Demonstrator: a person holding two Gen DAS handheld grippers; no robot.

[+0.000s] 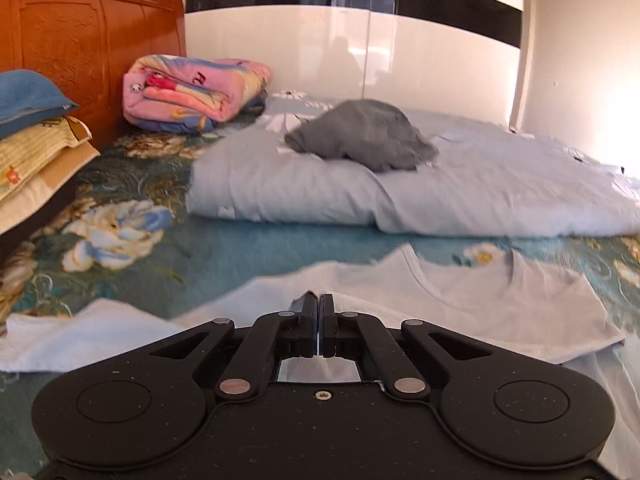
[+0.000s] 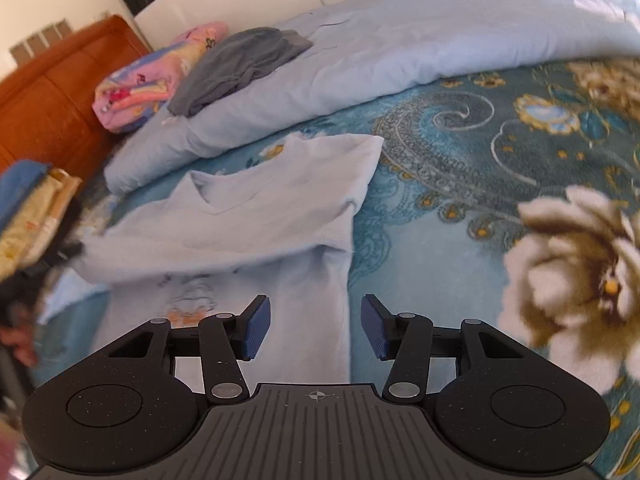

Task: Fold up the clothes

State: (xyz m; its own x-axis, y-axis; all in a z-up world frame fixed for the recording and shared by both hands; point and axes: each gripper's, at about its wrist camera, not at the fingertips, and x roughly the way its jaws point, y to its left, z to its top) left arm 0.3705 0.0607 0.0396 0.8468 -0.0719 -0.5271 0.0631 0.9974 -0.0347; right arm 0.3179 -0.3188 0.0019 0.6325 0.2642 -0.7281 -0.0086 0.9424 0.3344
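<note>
A pale white T-shirt [image 1: 500,300] lies on the floral blue bedspread [image 1: 240,248], its neckline facing the far side. My left gripper [image 1: 318,300] is shut, with the shirt's cloth rising to its black fingertips. In the right wrist view the T-shirt [image 2: 260,208] has its left part drawn over in a fold toward the blurred dark left gripper [image 2: 48,272]. My right gripper [image 2: 316,312] hovers open over the shirt's lower right side. Nothing sits between its blue pads [image 2: 258,328].
A light blue duvet [image 1: 440,192] lies rolled behind the shirt, with a grey garment [image 1: 360,132] on top. A pink folded blanket [image 1: 192,92] leans on the wooden headboard [image 1: 80,40]. Stacked pillows [image 1: 36,140] sit at the left. A person's hand [image 2: 18,340] shows at the left edge.
</note>
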